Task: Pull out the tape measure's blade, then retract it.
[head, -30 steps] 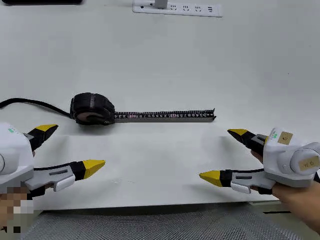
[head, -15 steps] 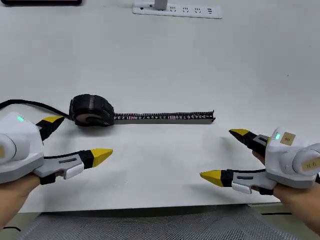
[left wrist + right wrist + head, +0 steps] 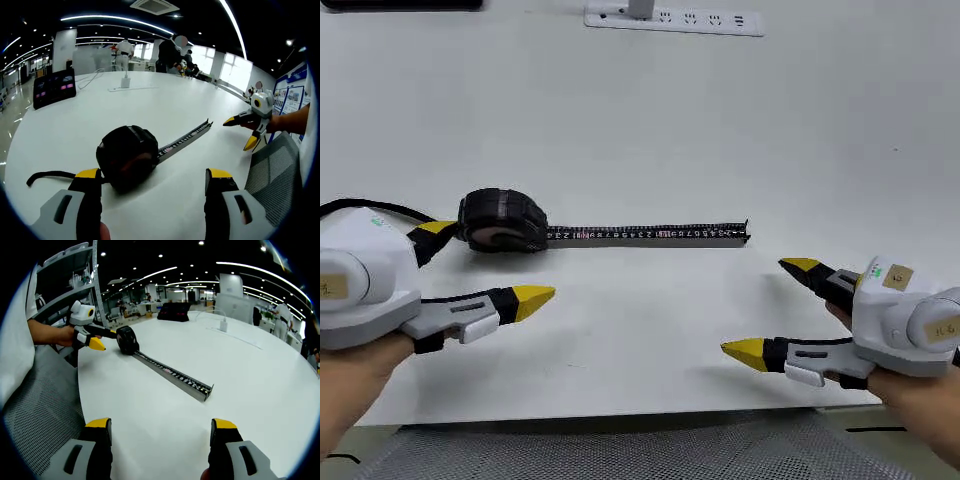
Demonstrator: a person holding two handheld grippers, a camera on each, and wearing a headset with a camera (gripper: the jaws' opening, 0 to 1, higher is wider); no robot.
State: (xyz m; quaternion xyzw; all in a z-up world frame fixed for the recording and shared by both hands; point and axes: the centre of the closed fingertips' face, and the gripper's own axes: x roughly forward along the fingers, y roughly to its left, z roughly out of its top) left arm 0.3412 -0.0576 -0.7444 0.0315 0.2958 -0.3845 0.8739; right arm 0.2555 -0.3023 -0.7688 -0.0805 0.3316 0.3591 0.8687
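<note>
Open-jawed, left tool (image 3: pixel 495 261) sits by the tape measure (image 3: pixel 503 220), right tool (image 3: pixel 765 307) near its blade (image 3: pixel 650 234); numerals unreadable

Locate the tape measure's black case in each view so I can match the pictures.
Head view: tape measure case left of centre, beside the left gripper.
Left gripper view: low centre, just beyond its own fingers.
Right gripper view: upper left, by the left gripper.
Shared landmark: the blade's hooked end, lying on the white table.

Tape measure (image 3: pixel 503 221) left, blade (image 3: pixel 650 234) extending right.
</note>
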